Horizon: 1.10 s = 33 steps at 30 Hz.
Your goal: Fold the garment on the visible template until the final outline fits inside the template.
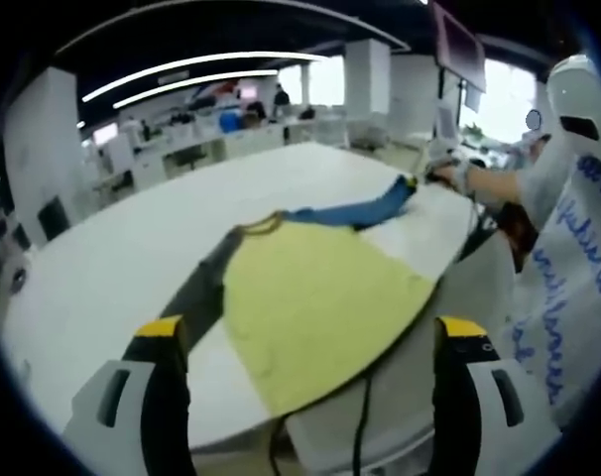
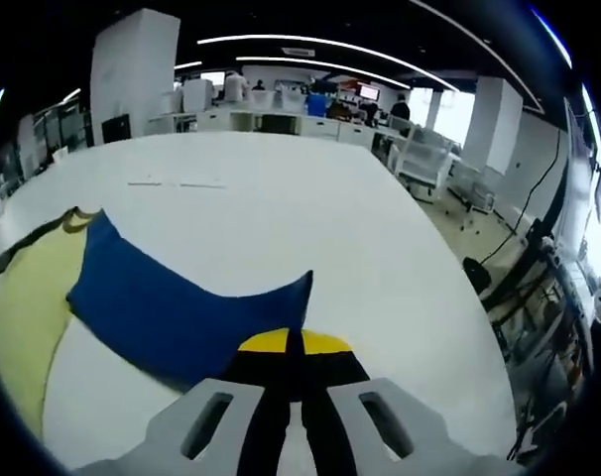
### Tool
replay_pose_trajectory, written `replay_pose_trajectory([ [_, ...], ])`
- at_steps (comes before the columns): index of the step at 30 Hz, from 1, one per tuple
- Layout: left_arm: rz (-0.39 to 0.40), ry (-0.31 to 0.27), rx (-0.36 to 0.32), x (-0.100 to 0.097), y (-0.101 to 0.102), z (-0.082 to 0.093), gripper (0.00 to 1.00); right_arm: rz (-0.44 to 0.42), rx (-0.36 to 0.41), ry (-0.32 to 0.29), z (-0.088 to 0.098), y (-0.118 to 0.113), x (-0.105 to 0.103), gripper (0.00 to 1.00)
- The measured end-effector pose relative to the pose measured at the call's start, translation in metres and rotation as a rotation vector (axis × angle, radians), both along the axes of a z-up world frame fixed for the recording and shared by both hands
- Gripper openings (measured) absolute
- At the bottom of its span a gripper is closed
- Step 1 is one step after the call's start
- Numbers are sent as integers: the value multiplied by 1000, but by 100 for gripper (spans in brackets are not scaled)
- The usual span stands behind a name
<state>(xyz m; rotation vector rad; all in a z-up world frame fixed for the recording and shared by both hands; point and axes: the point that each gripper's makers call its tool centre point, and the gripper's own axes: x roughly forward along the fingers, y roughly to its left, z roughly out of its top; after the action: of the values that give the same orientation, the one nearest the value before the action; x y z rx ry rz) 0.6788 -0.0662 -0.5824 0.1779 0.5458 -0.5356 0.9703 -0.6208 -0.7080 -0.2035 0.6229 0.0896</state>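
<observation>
A yellow garment [image 1: 315,297] lies flat on the white table [image 1: 112,268], hanging slightly over the near edge. Its dark sleeve [image 1: 203,283] runs out to the left. Its blue sleeve [image 1: 355,211] stretches to the far right. My left gripper [image 1: 310,332] hovers open above the near hem, its jaws wide apart and empty. The right gripper [image 1: 413,182], held by a hand, pinches the blue sleeve's end. In the right gripper view my right gripper [image 2: 294,342] is shut on the blue sleeve [image 2: 172,297], with the yellow body [image 2: 23,297] beyond at the left.
A person in a white apron with blue writing [image 1: 568,248] stands at the table's right side. Two faint thin marks [image 2: 177,183] lie on the table [image 2: 360,228] farther out. Desks, chairs and pillars stand behind. A dark cable [image 1: 362,416] hangs below the near edge.
</observation>
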Motion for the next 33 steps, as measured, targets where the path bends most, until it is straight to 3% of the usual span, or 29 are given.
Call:
replay_pose_trajectory([
  [5,3,-9,-3,0,2,1,100,44,-47,-20,15,13,6,2],
  [9,2,-13,-11,-1,2,1,100,72,-38,-46,29,28,12,2],
  [16,0,-35,-14,-6,4,7,100,120,-33,-71,40,53,21,2],
  [33,39,-35,-31,-10,16,2,100,248,-2,-121,63,126,39,2],
])
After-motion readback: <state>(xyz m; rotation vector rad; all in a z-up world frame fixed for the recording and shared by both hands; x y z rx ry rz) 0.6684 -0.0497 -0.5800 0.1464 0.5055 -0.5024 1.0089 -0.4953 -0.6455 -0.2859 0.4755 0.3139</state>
